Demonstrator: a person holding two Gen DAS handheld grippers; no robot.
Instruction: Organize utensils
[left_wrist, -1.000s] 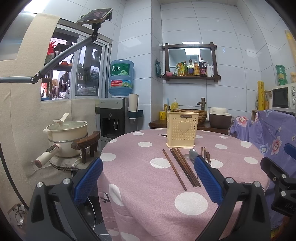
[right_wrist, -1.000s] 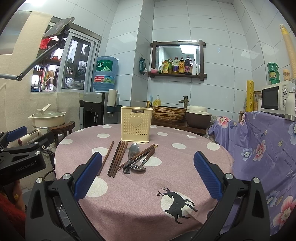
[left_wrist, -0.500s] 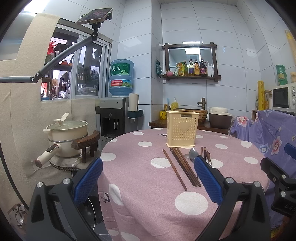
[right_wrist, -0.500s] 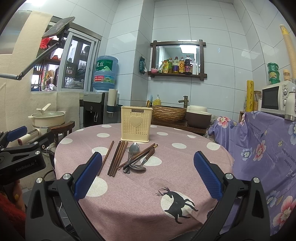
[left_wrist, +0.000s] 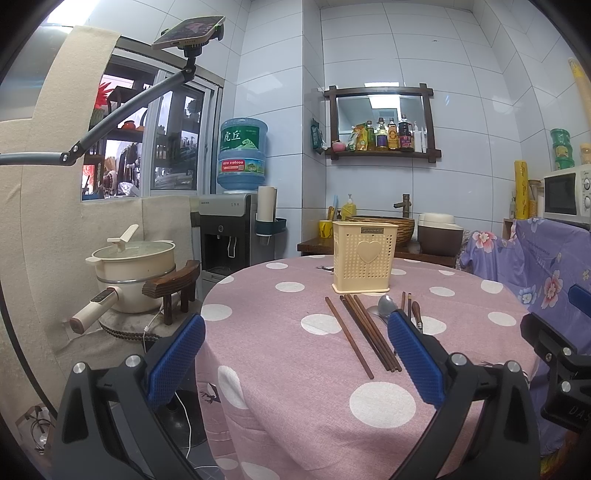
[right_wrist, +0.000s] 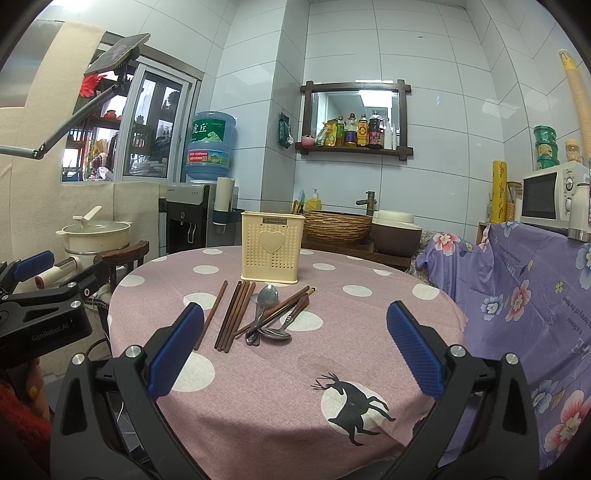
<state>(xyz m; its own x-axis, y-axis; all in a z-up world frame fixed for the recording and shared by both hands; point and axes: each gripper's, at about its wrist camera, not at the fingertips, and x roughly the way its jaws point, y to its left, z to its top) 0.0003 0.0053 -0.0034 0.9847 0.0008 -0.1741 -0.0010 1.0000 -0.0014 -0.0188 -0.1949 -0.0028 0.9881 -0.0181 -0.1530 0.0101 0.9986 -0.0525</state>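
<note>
- Round table (right_wrist: 399, 295) draped in a pink cloth with white dots and a black deer print near the front edge.
- Cream plastic holder (right_wrist: 273, 252) with a heart on its front, upright toward the back of the table, seemingly empty from this angle.
- Just in front of the holder, flat on the cloth: one lone brown chopstick (right_wrist: 211, 314) to the left, then a tight bundle of chopsticks (right_wrist: 235, 316) beside it.
- Right of the bundle, a heap of metal spoons (right_wrist: 266, 314) with more chopsticks laid slantwise across them, all touching.
- Left gripper (left_wrist: 295, 360) held low at the table's left front edge, blue pads spread wide, nothing between them; bundle tips (left_wrist: 371, 334) near its right pad.
- Right gripper (right_wrist: 294, 350) held over the front of the table, pads likewise spread wide and holding nothing, utensils beyond the tips and apart from them.
- Behind the table: water dispenser (left_wrist: 242, 155), wall shelf of bottles (left_wrist: 384, 133), woven basin, microwave (right_wrist: 550, 195) at far right.
- Cream pot (left_wrist: 135, 260) on a stand to the left.
</note>
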